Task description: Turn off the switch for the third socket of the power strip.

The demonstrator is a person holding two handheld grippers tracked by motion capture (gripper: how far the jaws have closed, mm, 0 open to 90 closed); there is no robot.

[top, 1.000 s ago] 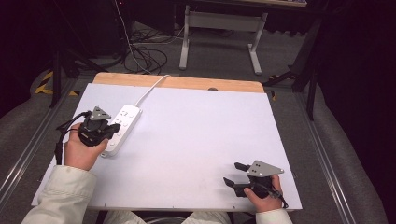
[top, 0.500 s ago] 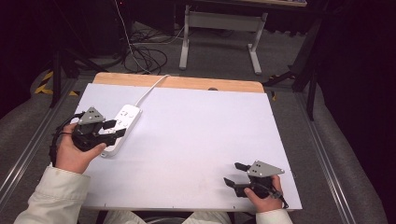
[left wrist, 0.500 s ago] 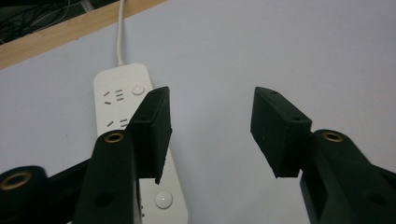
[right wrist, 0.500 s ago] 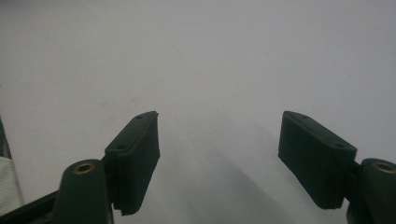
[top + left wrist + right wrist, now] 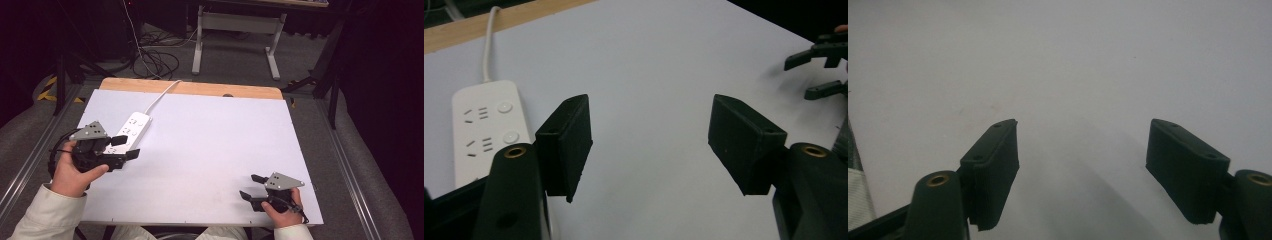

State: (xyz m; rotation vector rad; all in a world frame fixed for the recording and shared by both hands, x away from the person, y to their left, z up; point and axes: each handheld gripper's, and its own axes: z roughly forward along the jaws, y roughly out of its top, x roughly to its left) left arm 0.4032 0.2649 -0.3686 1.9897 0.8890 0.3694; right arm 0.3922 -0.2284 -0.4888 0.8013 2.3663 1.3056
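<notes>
step: left gripper (image 5: 129, 148) jaws opening wide, empty, beside white power strip (image 5: 131, 129) left of frame | right gripper (image 5: 252, 186) sitting wide, empty, lower right | next: likely re-approaching strip

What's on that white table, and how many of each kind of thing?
Power strip, white: 1
Handheld grippers, black: 2, left gripper and right gripper, both open and empty
Total: 3

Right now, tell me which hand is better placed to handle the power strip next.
Left, probably. The left gripper hangs right beside the power strip, jaws just opened with nothing between them. The right gripper rests at the table's near right corner.
</notes>
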